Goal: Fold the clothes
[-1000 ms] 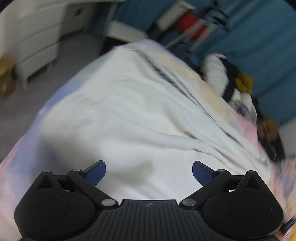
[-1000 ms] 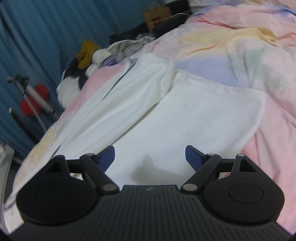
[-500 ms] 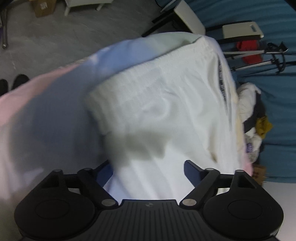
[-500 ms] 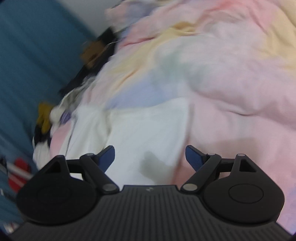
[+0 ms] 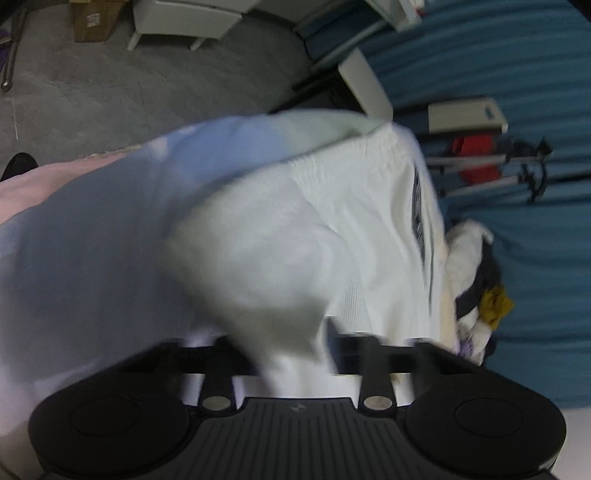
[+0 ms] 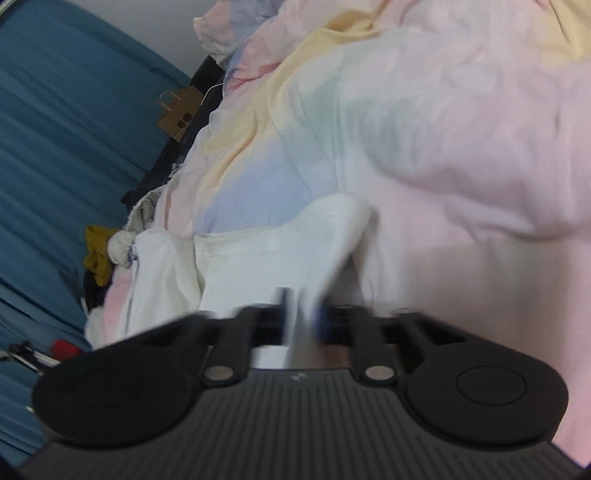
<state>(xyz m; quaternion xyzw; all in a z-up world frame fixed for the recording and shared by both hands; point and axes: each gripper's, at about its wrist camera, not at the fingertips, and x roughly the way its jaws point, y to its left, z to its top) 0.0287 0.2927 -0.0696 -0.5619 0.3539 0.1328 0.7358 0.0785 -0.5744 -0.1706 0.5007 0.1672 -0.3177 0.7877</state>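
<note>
Now, stage: early going, I'd say — both grippers have a hold of the white garment, but no fold shows yet.
Left to do: by my reading the whole job, meaning lift the held edges, carry them over, lay them flat, then the further folds.
Bed: a pastel duvet in pink, yellow, blue and pale green covers it, rumpled, filling most of the right wrist view.
Garment position: spread on the duvet, its ribbed hem at the far edge in the left view, a dark printed stripe along its right side.
Room: blue curtain on the left, grey floor beyond the bed, white furniture far off.
Clutter: a heap of other clothes at the far left of the bed, a brown paper bag behind it, a tripod with something red by the curtain.
Left gripper: jaws closing, a bunched-up peak of white cloth between them; blurred.
Right gripper: together, pinching a corner of the white cloth near the duvet's pink part.
</note>
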